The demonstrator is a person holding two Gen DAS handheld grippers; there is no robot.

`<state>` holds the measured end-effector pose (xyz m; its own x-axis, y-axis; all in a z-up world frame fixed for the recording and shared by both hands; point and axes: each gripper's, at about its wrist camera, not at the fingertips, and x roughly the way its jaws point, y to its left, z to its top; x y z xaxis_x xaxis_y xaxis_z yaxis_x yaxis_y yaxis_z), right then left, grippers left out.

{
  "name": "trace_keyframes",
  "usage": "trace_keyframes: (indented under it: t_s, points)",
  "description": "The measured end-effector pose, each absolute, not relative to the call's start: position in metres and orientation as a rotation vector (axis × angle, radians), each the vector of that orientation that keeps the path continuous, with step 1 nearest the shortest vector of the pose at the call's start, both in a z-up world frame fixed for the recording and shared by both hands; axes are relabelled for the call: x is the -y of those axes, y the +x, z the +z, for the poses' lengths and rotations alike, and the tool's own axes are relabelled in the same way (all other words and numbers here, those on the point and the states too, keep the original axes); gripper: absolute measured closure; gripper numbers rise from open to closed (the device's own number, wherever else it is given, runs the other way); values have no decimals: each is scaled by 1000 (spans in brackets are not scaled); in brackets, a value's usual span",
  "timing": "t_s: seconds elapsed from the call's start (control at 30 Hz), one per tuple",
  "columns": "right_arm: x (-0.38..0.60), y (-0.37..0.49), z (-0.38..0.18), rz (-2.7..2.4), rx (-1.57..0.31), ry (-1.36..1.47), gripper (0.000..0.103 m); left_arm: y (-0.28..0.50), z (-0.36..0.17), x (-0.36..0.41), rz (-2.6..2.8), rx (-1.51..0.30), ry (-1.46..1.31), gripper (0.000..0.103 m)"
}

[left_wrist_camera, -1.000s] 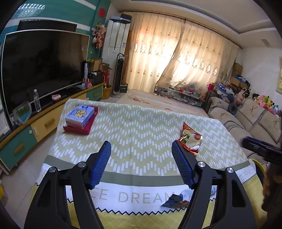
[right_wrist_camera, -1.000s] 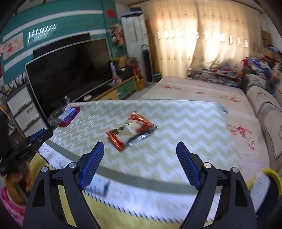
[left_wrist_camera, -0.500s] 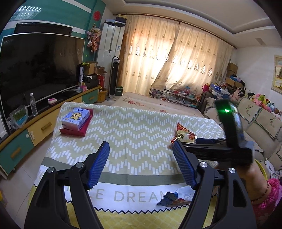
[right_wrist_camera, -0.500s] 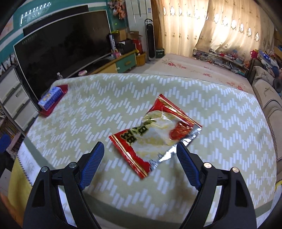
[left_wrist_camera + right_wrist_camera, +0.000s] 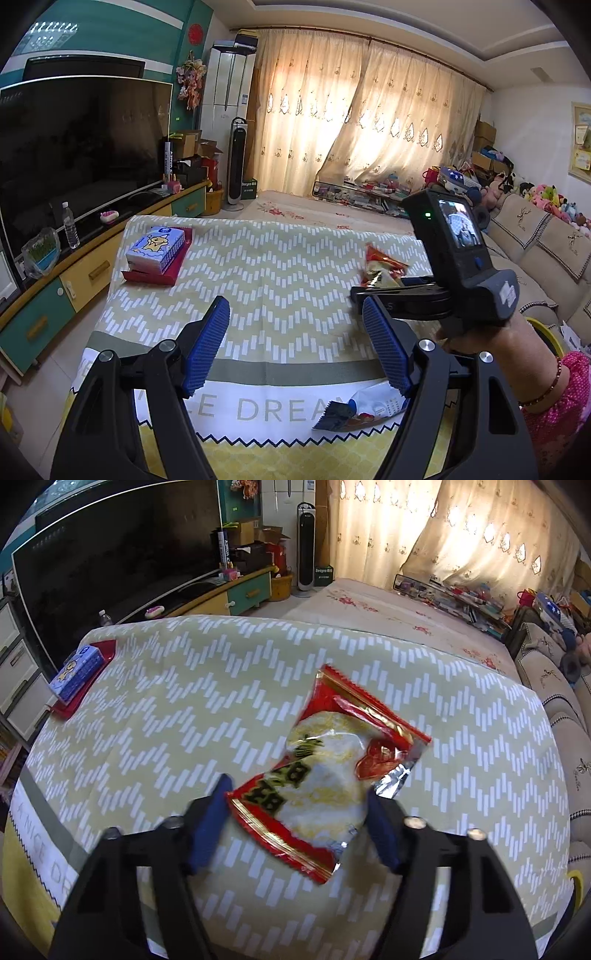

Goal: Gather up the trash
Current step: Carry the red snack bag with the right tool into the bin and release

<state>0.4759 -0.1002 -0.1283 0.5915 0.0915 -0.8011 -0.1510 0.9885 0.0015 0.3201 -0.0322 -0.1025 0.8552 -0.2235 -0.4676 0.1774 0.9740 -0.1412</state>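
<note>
Television [image 5: 77, 147]: upper left of the left wrist view, a big dark screen on a teal and yellow cabinet; no brand readable.
Water bottle [image 5: 71, 225]: left edge of that view, upright on the cabinet top, its label too small to read.
Tissue pack [image 5: 155, 249]: left of centre, blue and white with a cartoon animal, lying on a red tray [image 5: 173, 275]; the print on it is too small to make out.
Tablecloth [image 5: 280, 266]: fills the middle, pale green with white zigzag dashes; the white band at the bottom reads "DREA", the rest cut off by the tool.
Left gripper [image 5: 301, 343]: bottom centre of its own view, blue pads spread wide with nothing between them, only cloth beyond.
Torn wrapper [image 5: 354, 408]: lower right of centre in that view, a blue and white scrap on the white band, partly behind the right-hand finger; its print is unreadable.
Tower fan [image 5: 238, 162]: upper middle, standing by the curtains; a small green box at its foot bears white lettering I cannot read.
Snack packet [image 5: 328, 771]: centre of the right wrist view, red with gold trim and a clear window; bold black characters near its lower left end, blurred.
Right gripper [image 5: 299, 812]: lower centre of its own view, jaws closing with the packet's near end lying between the blue pads; whether they press on it yet I cannot tell.
Right hand [image 5: 491, 339]: right side of the left wrist view, wrapped round the tool's handle, a pink sleeve at the wrist.
</note>
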Motion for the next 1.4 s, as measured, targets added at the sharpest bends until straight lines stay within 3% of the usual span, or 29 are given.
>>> trace_keyframes:
  t_s: [0.1,0.2,0.47,1.1,1.4]
  points:
    - [109,468,-126,143,-920,-57,57,320,-104,34,-209,-501,-79,29]
    - [118,458,-123,133,-895,-54,81,319,-104,36,-209,-502,-72,29]
    - [153,427,-112,169,-892,24,93,319,-106,38,-205,-508,-57,29]
    - [260,279,-57,141,-722,107,93,318,-106,41,-211,-507,-43,29]
    - [401,230,-92,-207,-804,184,91,316,-106,43,-212,-505,-38,29]
